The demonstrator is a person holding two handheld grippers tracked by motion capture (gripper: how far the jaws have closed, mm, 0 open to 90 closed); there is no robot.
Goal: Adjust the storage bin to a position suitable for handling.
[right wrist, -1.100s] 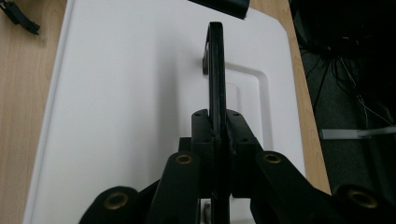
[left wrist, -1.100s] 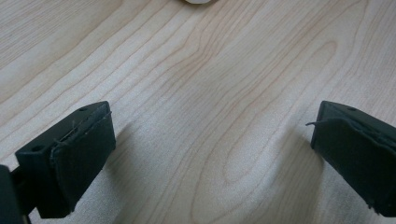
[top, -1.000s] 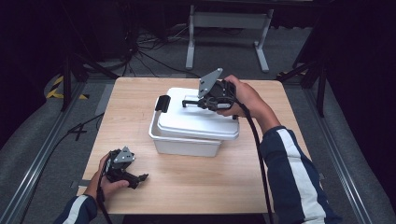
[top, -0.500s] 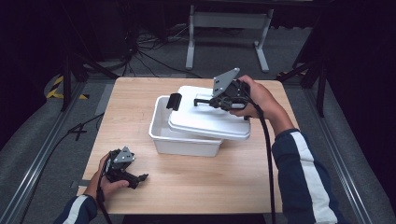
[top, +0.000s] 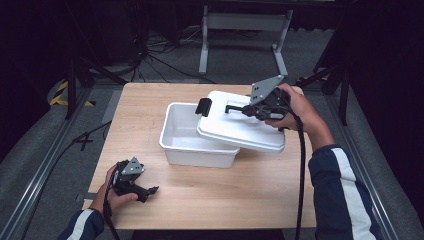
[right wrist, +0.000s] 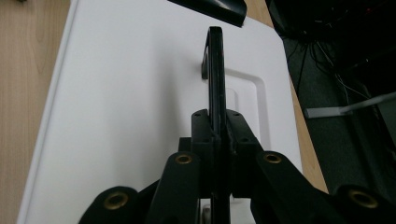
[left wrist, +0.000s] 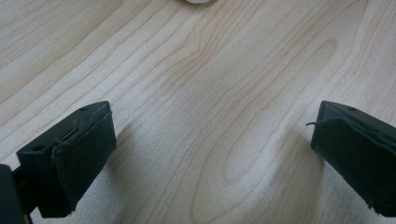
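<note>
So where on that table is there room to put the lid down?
Bare wood lies in front of the bin, between it and the table's near edge, right of the left gripper. Another strip runs left of the bin. The right side is crowded: the lid, right gripper.

Wooden table [top: 240,200], grey carpet [top: 45,165], metal stand [top: 240,30], floor cables [top: 150,50] behind

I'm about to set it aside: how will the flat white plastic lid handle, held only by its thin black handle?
The white plastic lid looks stiff and light. The right gripper clamps only its thin black handle, so it may swing or tilt; it already hangs slanted over the white plastic bin.
</note>
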